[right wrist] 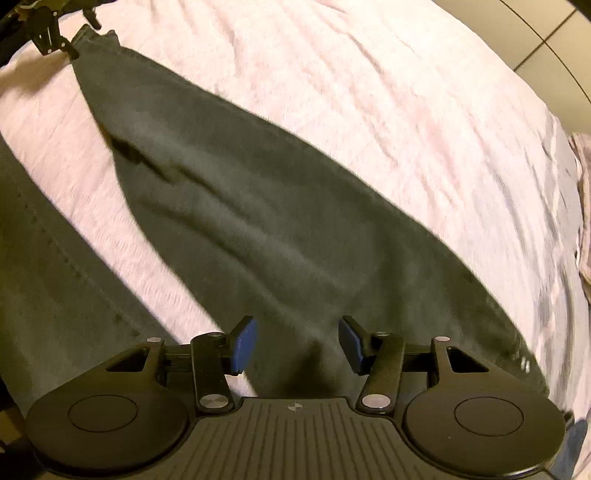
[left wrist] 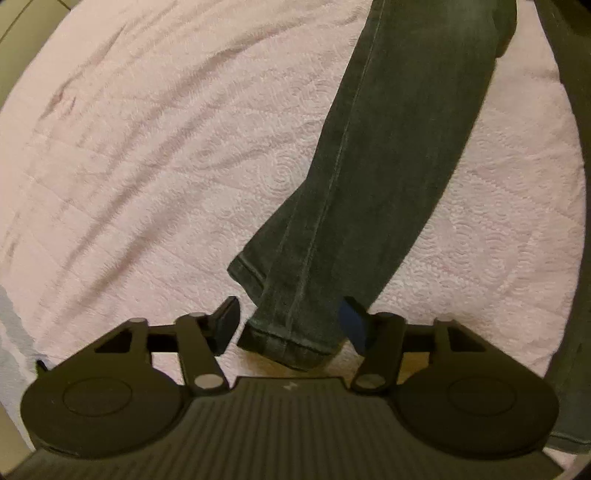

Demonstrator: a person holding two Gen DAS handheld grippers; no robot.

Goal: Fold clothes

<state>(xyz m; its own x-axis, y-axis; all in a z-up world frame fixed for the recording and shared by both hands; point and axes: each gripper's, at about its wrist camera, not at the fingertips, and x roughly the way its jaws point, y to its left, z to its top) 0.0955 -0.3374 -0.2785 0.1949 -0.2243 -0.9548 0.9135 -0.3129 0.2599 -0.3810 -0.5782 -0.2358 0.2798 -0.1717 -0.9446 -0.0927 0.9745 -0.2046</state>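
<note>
- Nearest the left wrist camera, the left gripper [left wrist: 290,325] stood with its jaws wide apart, one on each side of the hem [left wrist: 284,341] of a trouser leg; the right blue pad [left wrist: 352,325] lay just at the edge of the cloth, the left pad clear of it, and nothing was clamped.
- The jeans [left wrist: 388,155], dark grey-green denim, lay on a pale pink quilted bedspread [left wrist: 147,166]. That leg ran from the hem near the jaws up and away to the top of the view, with a long seam down its length and a fold along its left side.
- The bedspread to the left of the leg was rumpled into long creases. A strip of pale floor [left wrist: 14,33] showed at the upper left corner.
- More dark denim lay at the far right edge of the left view [left wrist: 572,387], apart from the leg between the jaws.
- In the right wrist view, the right gripper [right wrist: 297,343] also had its jaws spread, hovering over the wide upper part of the jeans [right wrist: 258,206]; cloth lay between and under the blue pads, but they did not pinch it. The picture was blurred, so contact could not be told for certain.
- The leg narrowed toward the upper left, where the other gripper [right wrist: 48,33] sat at its far end.
- A second band of denim [right wrist: 55,258] ran down the left side, with bedspread between the two.
- Floor tiles [right wrist: 554,44] showed at upper right, and a bunched pale cloth [right wrist: 583,206] at the right edge.
</note>
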